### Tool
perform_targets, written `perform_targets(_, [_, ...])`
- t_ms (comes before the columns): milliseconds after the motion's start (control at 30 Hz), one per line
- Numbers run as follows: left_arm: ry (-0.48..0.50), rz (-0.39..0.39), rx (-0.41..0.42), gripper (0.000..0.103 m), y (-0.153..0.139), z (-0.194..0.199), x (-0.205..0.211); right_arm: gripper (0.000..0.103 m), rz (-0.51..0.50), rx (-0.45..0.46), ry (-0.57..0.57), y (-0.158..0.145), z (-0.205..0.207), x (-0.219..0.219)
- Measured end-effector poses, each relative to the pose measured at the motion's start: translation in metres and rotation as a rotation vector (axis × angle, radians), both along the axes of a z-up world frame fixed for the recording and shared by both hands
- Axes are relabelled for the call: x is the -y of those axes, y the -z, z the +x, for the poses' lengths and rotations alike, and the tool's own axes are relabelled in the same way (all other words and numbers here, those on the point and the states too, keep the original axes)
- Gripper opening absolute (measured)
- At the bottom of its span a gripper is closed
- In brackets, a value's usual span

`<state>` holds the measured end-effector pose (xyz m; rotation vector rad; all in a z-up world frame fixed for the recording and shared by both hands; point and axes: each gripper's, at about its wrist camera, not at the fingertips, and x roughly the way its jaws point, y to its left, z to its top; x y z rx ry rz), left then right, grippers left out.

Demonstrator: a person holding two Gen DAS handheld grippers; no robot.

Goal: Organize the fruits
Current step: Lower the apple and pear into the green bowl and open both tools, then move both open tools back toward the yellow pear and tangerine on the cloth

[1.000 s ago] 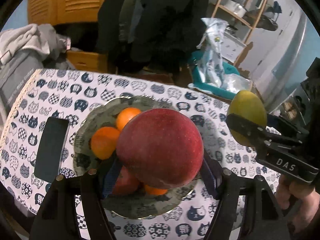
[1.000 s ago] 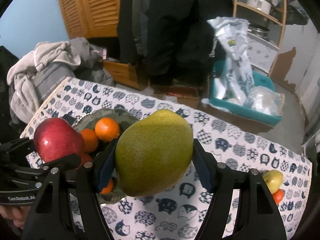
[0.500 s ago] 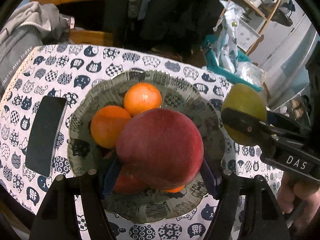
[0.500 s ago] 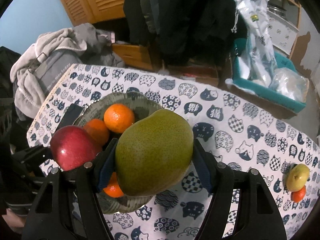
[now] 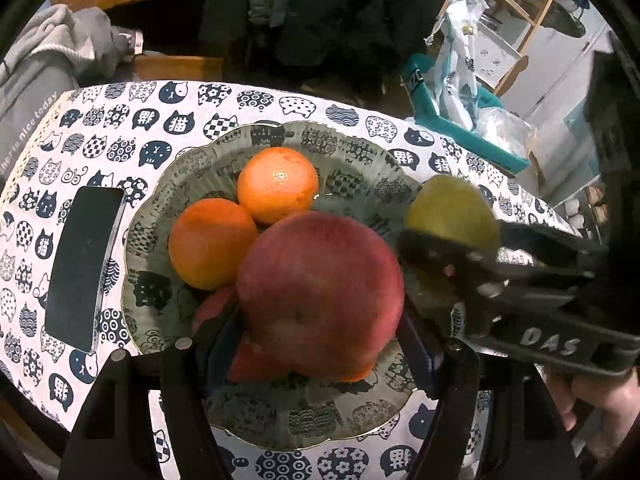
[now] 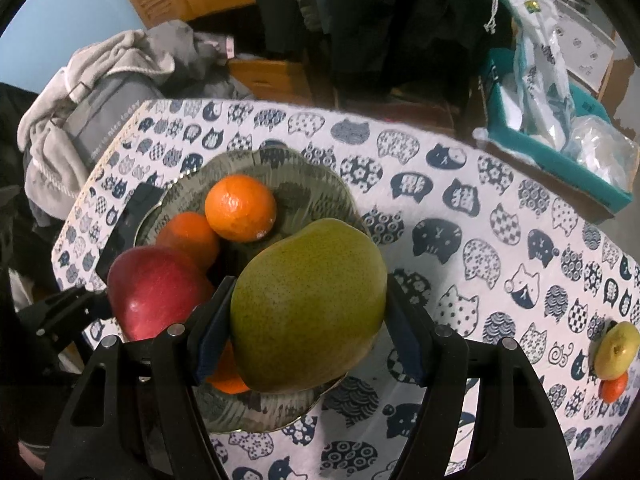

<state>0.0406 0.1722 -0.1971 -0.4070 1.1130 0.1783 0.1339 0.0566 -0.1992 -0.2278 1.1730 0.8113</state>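
Carrying a red apple over the near part of the patterned bowl — left tongs clamped on its sides, the fruit hanging above a red fruit and an orange piece half hidden beneath. Bringing a green pear in over the bowl's right rim at the same time, right tongs pinching it between blue pads. Sitting already in the bowl: two oranges, touching each other, toward the far side. Waiting well apart at the worktop's right end — a small yellow fruit touching a small orange one. Lying just beside the bowl's left rim, a dark phone.

Looking like the placing step, both fruits poised for release. Calling next for lowering each into a free gap — apple near, pear on the right side — and easing off one grip at a time, avoiding nudging the oranges or letting the two tongs collide, being so near each other.
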Motion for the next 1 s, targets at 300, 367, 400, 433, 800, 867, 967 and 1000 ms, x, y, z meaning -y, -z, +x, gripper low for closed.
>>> perform_targets(300, [-0.007,0.004,-0.001,0.074,-0.002,-0.002,-0.002,0.072,0.024,0.008,0.012,-0.005,-0.003,0.000])
perform_targets(367, [-0.012,-0.001,0.003,0.074,-0.004,-0.003,-0.004,0.072,0.042,0.013,0.019,-0.013,-0.002,0.001])
perform_targets(400, [-0.014,-0.004,0.007,0.074,-0.005,-0.003,-0.004,0.072,0.046,0.016,0.023,-0.015,-0.001,0.002])
perform_targets(433, [-0.014,-0.006,0.012,0.074,-0.007,-0.003,-0.003,0.072,0.050,0.019,0.025,-0.017,-0.001,0.002])
perform_targets(800, [0.000,0.010,0.084,0.075,-0.041,-0.007,0.007,0.072,0.036,0.161,0.064,-0.055,-0.006,0.024])
perform_targets(867, [0.006,0.021,0.100,0.077,-0.048,-0.008,0.011,0.072,0.033,0.188,0.071,-0.063,-0.008,0.029])
perform_targets(967, [0.017,0.037,0.118,0.077,-0.057,-0.008,0.017,0.072,0.022,0.223,0.084,-0.073,-0.011,0.038])
perform_targets(1000, [0.021,0.037,0.122,0.077,-0.059,-0.008,0.019,0.072,0.022,0.233,0.089,-0.076,-0.011,0.042])
